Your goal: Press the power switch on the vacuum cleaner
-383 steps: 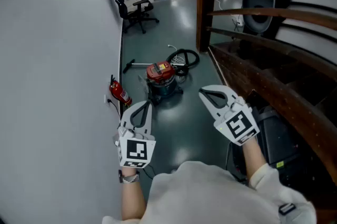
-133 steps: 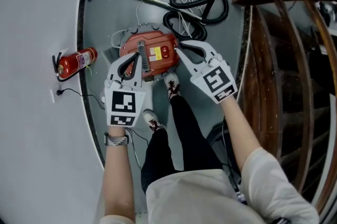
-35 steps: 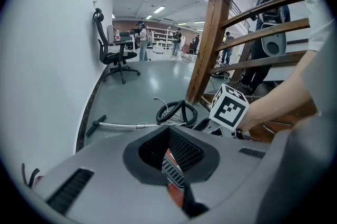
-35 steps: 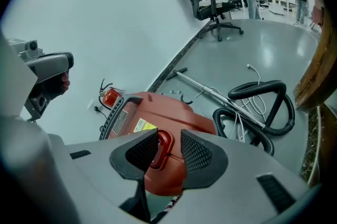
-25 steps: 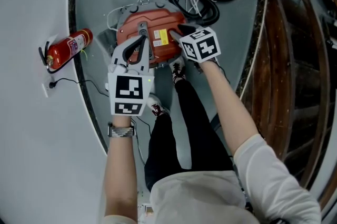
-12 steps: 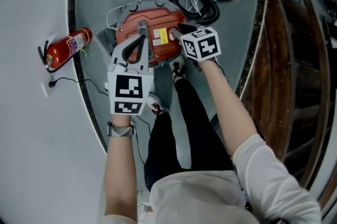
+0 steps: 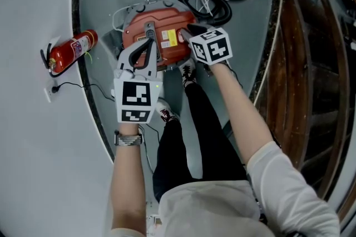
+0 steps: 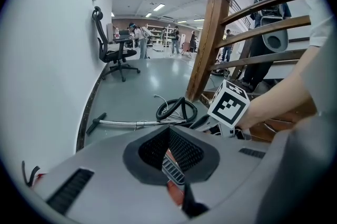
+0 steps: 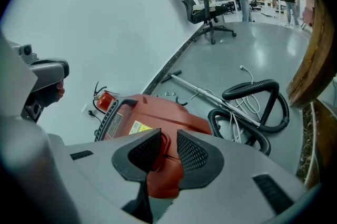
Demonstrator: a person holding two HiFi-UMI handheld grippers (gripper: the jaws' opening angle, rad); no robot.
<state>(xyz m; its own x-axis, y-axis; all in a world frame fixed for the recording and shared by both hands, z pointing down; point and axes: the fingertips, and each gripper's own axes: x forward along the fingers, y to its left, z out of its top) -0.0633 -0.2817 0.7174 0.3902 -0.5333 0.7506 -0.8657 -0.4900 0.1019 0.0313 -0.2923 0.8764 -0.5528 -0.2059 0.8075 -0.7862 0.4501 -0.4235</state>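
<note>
As right tongs (image 7: pixel 187 31) have just been narrowing, part-open, nothing clamped, vacuum (image 7: pixel 161 24) lid under tips; switch press seemingly starting; left tongs (image 7: pixel 147 44) hovering closed alongside.

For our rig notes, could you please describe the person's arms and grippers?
The left gripper and right gripper are grey, with black textured pads on the jaws and a white cube of black square markers. White short-sleeved top; watch on the left wrist. Right jaws just closed further, vacuum cleaner showing between.

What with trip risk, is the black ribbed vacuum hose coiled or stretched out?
Coiled: the black ribbed vacuum hose lies in overlapping loops.
</note>
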